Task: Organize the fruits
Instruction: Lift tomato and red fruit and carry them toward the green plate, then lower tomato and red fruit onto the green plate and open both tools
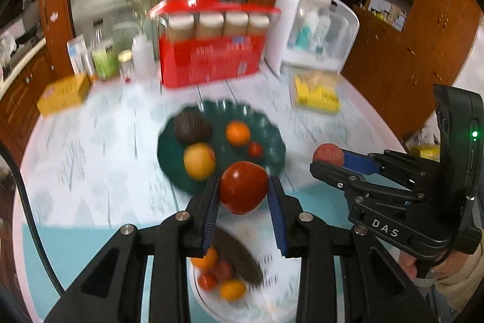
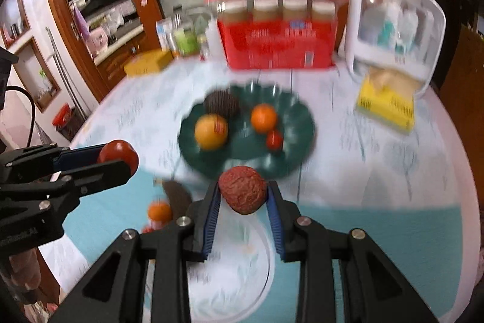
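Observation:
My left gripper is shut on a red tomato and holds it above the near rim of a dark green plate. My right gripper is shut on a rough reddish-brown fruit, just in front of the same green plate. The plate holds a dark brown fruit, a yellow fruit, an orange and a small red fruit. Below my left gripper a white plate holds oranges, small red fruits and a long dark fruit.
At the back of the round table stand a red spice rack, a white case, several bottles, a yellow box and a yellow packet. Wooden cabinets surround the table. The frames are motion-blurred.

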Demonstrator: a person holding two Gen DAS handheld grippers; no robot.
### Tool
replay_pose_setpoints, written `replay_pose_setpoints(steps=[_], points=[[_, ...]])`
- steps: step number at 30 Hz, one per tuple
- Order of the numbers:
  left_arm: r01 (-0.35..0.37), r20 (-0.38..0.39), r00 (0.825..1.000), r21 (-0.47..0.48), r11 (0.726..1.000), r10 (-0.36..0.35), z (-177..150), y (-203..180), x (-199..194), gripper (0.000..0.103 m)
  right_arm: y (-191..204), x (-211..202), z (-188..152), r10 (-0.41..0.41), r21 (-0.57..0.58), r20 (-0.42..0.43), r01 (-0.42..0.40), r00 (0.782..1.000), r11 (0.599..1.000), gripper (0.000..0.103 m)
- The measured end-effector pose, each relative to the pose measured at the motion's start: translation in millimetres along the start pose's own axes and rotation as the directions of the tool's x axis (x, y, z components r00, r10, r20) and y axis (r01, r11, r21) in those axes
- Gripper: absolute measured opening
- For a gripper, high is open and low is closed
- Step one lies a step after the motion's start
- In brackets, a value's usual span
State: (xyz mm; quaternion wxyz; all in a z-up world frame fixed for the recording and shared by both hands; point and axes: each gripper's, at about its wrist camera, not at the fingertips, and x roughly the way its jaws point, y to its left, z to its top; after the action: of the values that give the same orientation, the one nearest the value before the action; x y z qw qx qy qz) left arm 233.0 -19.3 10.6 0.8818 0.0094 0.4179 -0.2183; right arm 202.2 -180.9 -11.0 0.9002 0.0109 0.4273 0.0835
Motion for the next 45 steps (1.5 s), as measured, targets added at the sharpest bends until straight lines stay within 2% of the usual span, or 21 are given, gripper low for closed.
replay_pose_setpoints(steps=[5, 10, 16, 19, 24, 27, 28, 29, 30, 31, 32, 33, 37, 45], points=[[-0.011, 0.034, 0.999, 0.000, 1.000, 0.011, 42.1, 1.7, 16.3, 0.030, -9.5, 7.1, 52.0, -0.022, -0.015, 0.057, 0.023, 0.998, 1.000, 0.031], [-0.007, -0.028, 1.000, -0.038, 0.999, 0.006, 56.2, 7.5, 66.4, 0.030, -20.8, 47.1, 75.3, -0.026, -0.021, 0.016, 0.027, 1.000, 0.999, 0.031], [-0.051, -0.137, 0.990, -0.049, 0.997, 0.044, 43.5, 15.7, 135.4, 0.030, -25.9, 108.7, 57.7, -0.055, -0.048, -0.102, 0.050, 0.993, 0.998, 0.031], [-0.054, -0.186, 0.982, -0.064, 0.996, 0.041, 32.8, 21.4, 160.3, 0.030, -32.6, 134.7, 42.9, -0.042, -0.039, -0.155, 0.037, 0.987, 0.999, 0.031], [-0.071, -0.223, 0.973, -0.044, 0.996, 0.060, 20.7, 22.8, 184.8, 0.030, -31.6, 160.4, 23.1, -0.026, -0.053, -0.205, 0.016, 0.978, 0.998, 0.031], [-0.077, -0.209, 0.975, -0.018, 0.997, 0.071, 18.3, 21.3, 187.4, 0.031, -27.9, 168.5, 15.6, -0.034, -0.075, -0.215, 0.018, 0.976, 0.997, 0.032], [-0.080, -0.208, 0.975, -0.009, 0.997, 0.076, 18.6, 20.3, 187.4, 0.033, -25.3, 169.0, 13.2, -0.043, -0.093, -0.205, 0.024, 0.978, 0.995, 0.032], [-0.078, -0.206, 0.976, -0.003, 0.997, 0.076, 18.9, 19.6, 187.2, 0.041, -23.4, 169.0, 12.0, -0.050, -0.106, -0.201, 0.029, 0.978, 0.994, 0.032], [-0.070, -0.203, 0.977, -0.001, 0.998, 0.068, 19.0, 19.3, 186.9, 0.055, -21.6, 169.8, 9.8, -0.054, -0.121, -0.197, 0.030, 0.979, 0.992, 0.033], [-0.065, -0.199, 0.978, -0.003, 0.998, 0.063, 19.0, 18.6, 185.5, 0.064, -20.4, 169.9, 8.4, -0.055, -0.129, -0.194, 0.030, 0.979, 0.991, 0.034], [-0.074, -0.194, 0.978, -0.003, 0.997, 0.072, 18.1, 18.2, 183.9, 0.076, -19.8, 169.9, 6.6, -0.054, -0.134, -0.189, 0.028, 0.981, 0.991, 0.035], [-0.083, -0.190, 0.978, -0.002, 0.997, 0.081, 18.4, 18.3, 182.1, 0.080, -19.8, 169.2, 5.0, -0.049, -0.134, -0.184, 0.024, 0.982, 0.991, 0.038], [-0.080, -0.196, 0.977, -0.001, 0.997, 0.078, 14.6, 18.6, 174.9, 0.081, -26.9, 161.0, 4.8, -0.012, -0.088, -0.156, -0.002, 0.988, 0.996, 0.047], [-0.093, -0.183, 0.979, -0.031, 0.995, 0.085, 7.5, 23.5, 157.0, 0.081, -26.7, 149.0, 6.0, 0.018, -0.062, -0.146, -0.027, 0.989, 0.998, 0.048]])
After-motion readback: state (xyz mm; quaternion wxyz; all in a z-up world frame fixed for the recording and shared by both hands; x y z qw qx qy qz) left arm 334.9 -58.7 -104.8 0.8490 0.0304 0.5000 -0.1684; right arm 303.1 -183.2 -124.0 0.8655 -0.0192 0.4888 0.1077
